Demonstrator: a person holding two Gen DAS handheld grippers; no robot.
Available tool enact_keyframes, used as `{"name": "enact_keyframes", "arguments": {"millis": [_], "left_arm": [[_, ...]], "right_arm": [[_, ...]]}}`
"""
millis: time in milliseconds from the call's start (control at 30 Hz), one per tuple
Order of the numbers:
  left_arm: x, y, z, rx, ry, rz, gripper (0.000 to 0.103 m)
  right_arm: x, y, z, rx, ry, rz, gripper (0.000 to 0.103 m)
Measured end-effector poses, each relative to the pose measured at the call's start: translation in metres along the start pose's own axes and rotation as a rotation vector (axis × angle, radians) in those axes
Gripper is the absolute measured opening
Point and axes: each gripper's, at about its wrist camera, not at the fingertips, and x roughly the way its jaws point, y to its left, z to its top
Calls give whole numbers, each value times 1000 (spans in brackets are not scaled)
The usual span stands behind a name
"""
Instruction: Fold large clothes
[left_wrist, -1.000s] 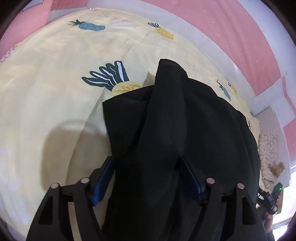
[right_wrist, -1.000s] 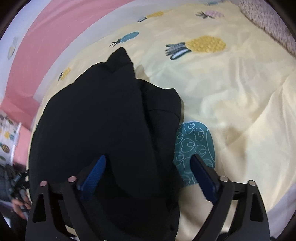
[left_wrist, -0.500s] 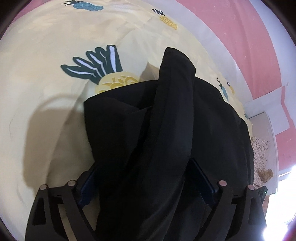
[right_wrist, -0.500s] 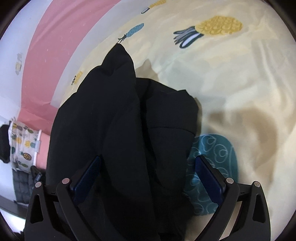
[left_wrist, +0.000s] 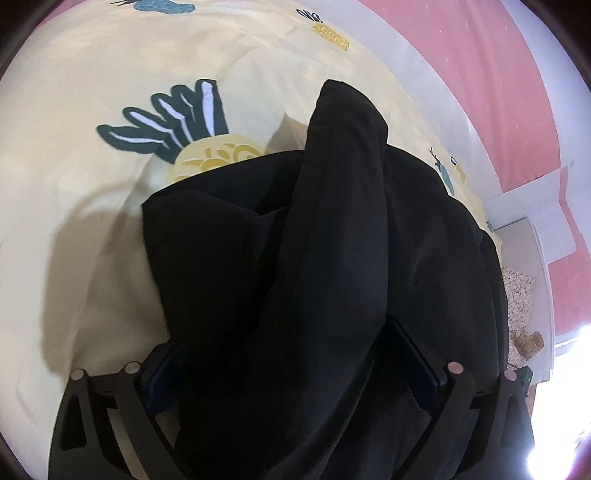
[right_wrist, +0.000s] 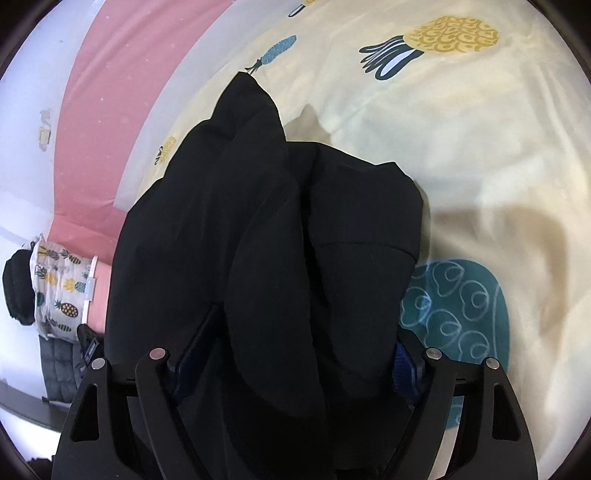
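A thick black coat (left_wrist: 332, 258) lies bunched on a pale yellow bedsheet (left_wrist: 74, 147) printed with pineapples, one long fold of it running up the middle like a ridge. In the left wrist view the coat covers part of a yellow pineapple print (left_wrist: 218, 158), and the left gripper (left_wrist: 295, 354) stands with its fingers spread wide, the cloth heaped between them and over the blue pads (left_wrist: 417, 358). In the right wrist view the right gripper (right_wrist: 295, 347) straddles the same bundle, its fingers closing, the coat's bulk between them; whether the pads press the cloth cannot be told. A teal pineapple print (right_wrist: 458, 302) lies just beside the coat. Past the bed a pink wall (right_wrist: 110, 92) shows, and a patterned pillow (right_wrist: 59, 291) at the edge.
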Motion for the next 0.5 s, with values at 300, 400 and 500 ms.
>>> {"name": "enact_keyframes", "arguments": {"millis": [300,400,500], "left_arm": [[-7,-25,-12,68,-49,90,74],[-15,-41,-14,105,-57,143,56],[-33,-61,-16,153,-76,184,36]], "right_arm": [[-4,26,-5,-61,-12,-80,57],[-5,37,-2,-77,-4,-117,47],[-17,51,0,-99,-8,-146,39]]}}
